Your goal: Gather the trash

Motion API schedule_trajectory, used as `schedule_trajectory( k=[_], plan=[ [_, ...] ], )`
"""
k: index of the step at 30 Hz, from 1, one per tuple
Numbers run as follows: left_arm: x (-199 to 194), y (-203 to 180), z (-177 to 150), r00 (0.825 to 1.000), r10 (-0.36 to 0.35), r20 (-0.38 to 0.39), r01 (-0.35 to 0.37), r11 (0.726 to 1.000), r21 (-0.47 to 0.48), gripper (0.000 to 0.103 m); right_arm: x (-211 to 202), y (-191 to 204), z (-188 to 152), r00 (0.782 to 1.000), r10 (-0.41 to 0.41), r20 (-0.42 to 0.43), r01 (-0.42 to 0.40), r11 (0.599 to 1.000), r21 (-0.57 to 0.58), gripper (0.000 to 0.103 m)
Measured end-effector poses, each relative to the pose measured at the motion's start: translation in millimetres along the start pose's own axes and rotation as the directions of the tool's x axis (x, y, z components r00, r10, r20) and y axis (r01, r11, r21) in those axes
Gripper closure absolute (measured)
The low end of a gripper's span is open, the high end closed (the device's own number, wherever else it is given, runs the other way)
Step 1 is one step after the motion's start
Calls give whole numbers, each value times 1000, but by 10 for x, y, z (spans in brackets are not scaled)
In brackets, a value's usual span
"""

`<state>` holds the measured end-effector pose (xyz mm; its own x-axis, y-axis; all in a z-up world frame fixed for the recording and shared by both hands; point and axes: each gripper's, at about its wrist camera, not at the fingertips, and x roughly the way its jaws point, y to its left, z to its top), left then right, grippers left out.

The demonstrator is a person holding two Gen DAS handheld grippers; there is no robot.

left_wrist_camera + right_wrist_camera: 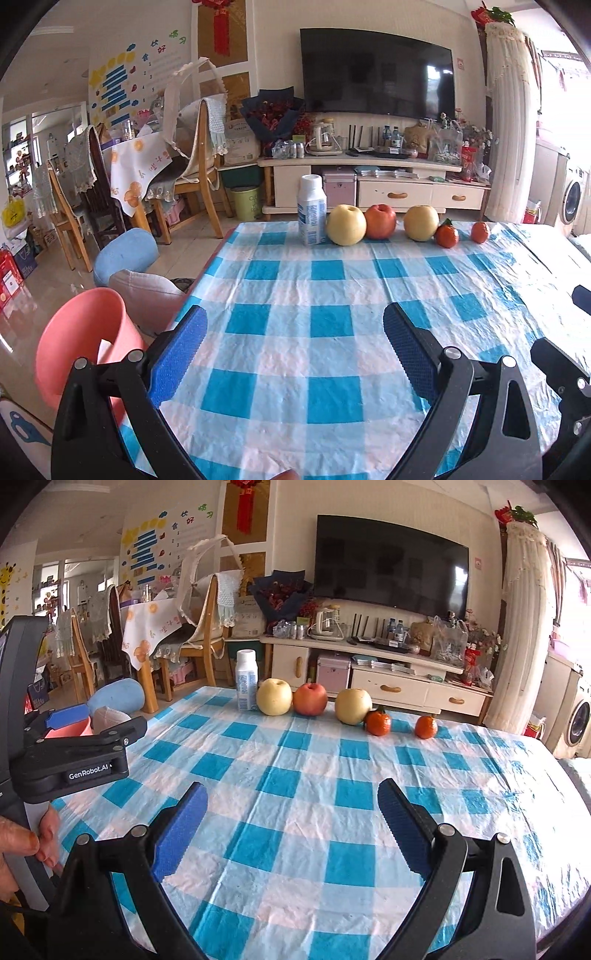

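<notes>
Both claws, left claw (295, 325) marked "GenRobot.AI" and right claw (291, 805), are gaping wide, empty, facing a white blue-printed bottle (312, 210) standing on the desk (332, 295).

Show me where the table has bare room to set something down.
Free: the checked cloth from both open grippers, left gripper and right gripper, up to the far row. Crowded: that far edge, bottle, three apples, two tangerines.

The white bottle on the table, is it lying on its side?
No, the white bottle stands upright at the far edge of the checked tablecloth, beside a yellow apple.
</notes>
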<state>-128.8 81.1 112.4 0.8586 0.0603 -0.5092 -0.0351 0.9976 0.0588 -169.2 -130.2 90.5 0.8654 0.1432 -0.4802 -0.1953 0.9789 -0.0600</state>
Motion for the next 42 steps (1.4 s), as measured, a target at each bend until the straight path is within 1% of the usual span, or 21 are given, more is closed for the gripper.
schedule_trajectory(
  k=[4, 7, 10, 14, 19, 23, 42],
  plan=[
    [-141, -247, -126, 1000, -20, -17, 20, 999, 43, 8, -159, -123, -122, 999, -41, 11, 41, 999, -4, 9],
    [-251, -364, -199, 999, -33, -21, 34, 997, 63, 8, -267, -195, -200, 998, -56, 16, 56, 998, 4, 9],
    [-374, -429, -243, 1000, -26, -9, 27, 997, 67, 8, -373, -263, -267, 998, -65, 23, 65, 998, 13, 9],
    [-508, -445, -274, 1000, -9, 6, 9, 998, 65, 8, -504, -299, -332, 997, -74, 37, 74, 997, 18, 9],
    [-698, -418, -267, 998, 19, 51, -22, 998, 52, 8, -628, -295, -385, 995, -85, 50, 84, 996, 9, 9],
    [-757, -400, -280, 998, 32, 56, -35, 998, 55, 8, -656, -291, -397, 995, -88, 53, 87, 996, 7, 9],
    [-822, -317, -319, 998, 41, 55, -44, 998, 49, 8, -722, -291, -450, 995, -88, 54, 88, 996, 2, 9]
  ],
)
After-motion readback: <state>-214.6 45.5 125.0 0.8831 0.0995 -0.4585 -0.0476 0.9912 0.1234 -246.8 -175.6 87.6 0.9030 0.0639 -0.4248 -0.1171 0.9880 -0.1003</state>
